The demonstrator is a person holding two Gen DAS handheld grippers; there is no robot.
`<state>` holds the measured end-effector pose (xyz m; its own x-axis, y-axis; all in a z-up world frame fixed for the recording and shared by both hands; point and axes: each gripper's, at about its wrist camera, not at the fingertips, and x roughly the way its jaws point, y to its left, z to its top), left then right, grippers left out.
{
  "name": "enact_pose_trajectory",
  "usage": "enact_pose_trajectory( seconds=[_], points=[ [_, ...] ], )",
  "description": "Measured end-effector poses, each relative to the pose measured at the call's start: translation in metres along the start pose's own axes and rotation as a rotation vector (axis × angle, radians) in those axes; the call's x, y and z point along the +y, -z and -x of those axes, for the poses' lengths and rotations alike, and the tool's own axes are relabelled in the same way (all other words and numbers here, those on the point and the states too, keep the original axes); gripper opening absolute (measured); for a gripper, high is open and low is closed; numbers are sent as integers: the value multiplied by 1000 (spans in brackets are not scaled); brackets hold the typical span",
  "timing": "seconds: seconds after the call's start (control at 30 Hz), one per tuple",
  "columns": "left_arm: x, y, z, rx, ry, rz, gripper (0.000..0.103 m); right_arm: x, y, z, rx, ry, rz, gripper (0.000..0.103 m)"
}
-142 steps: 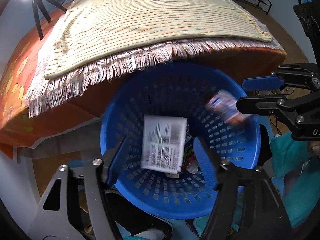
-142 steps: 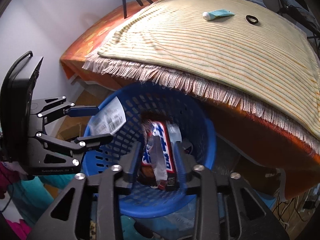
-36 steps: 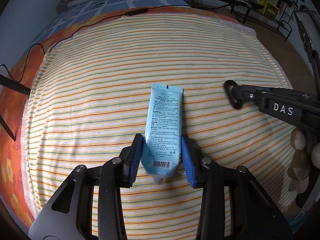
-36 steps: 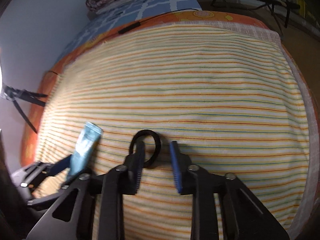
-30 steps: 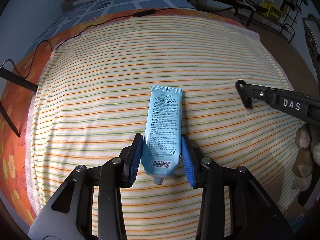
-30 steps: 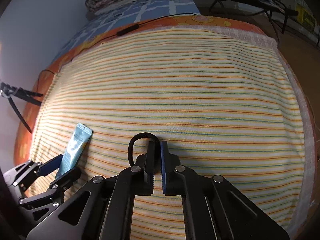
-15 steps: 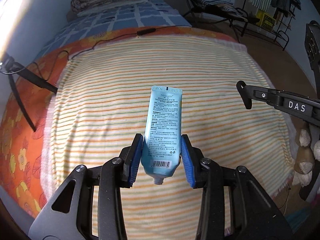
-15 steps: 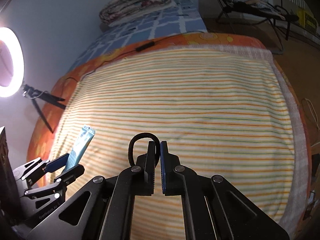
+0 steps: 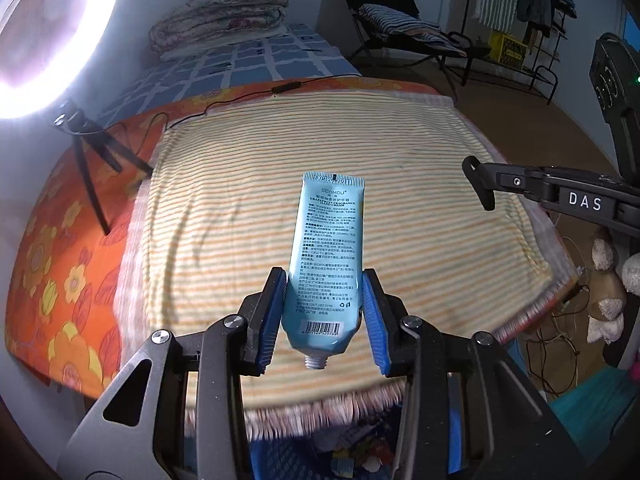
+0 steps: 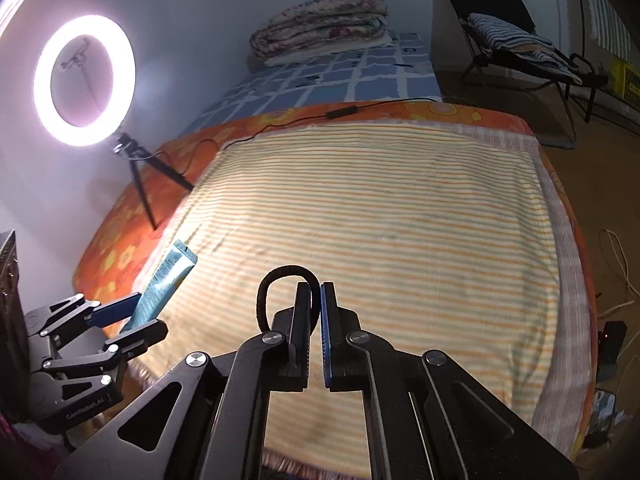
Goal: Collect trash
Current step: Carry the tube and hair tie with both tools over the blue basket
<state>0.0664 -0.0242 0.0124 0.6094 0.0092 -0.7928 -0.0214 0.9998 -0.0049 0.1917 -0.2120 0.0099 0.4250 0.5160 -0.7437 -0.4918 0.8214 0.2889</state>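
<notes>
Here, a light blue hand cream tube (image 9: pixel 326 258) is grasped near its capless threaded neck by the left gripper (image 9: pixel 325 316), whose jaws are clenched on the tube's lower sides; the crimped end is pointed away from the camera, and the tube is held in the air above the striped blanket (image 9: pixel 400 184). In the right wrist view the same tube (image 10: pixel 166 280) is seen at the left, slanting up out of the left gripper (image 10: pixel 128 314). A black hair tie (image 10: pixel 276 284) is pinched by the right gripper (image 10: pixel 315 304), whose jaws are closed tight on one side of the loop, the rest of the loop standing out to the left of the pads and above them. The right gripper (image 9: pixel 478 188) is seen at the right edge of the left wrist view, beyond the tube. The blanket is spread over an orange flowered bedsheet (image 9: pixel 60 264) on the bed. A lit ring light (image 10: pixel 82 80) on a small tripod is stood at the far left of the bed, and a folded quilt (image 10: pixel 324 28) is laid at the far end. Part of a blue perforated basket (image 9: pixel 304 452) is visible below the blanket's fringe, between the left gripper's arms, with scraps inside that are too blurred to name.
</notes>
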Motion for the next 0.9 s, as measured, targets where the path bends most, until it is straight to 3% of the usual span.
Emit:
enact_pose_trajectory(
  seconds=[0.47,0.9],
  points=[
    [-4,81,37,11,17,37,38,49,87,37,32,-71,92,3],
    [-8,163,25,119,21,56,38,64,153,28,130,-92,123,3]
  ],
)
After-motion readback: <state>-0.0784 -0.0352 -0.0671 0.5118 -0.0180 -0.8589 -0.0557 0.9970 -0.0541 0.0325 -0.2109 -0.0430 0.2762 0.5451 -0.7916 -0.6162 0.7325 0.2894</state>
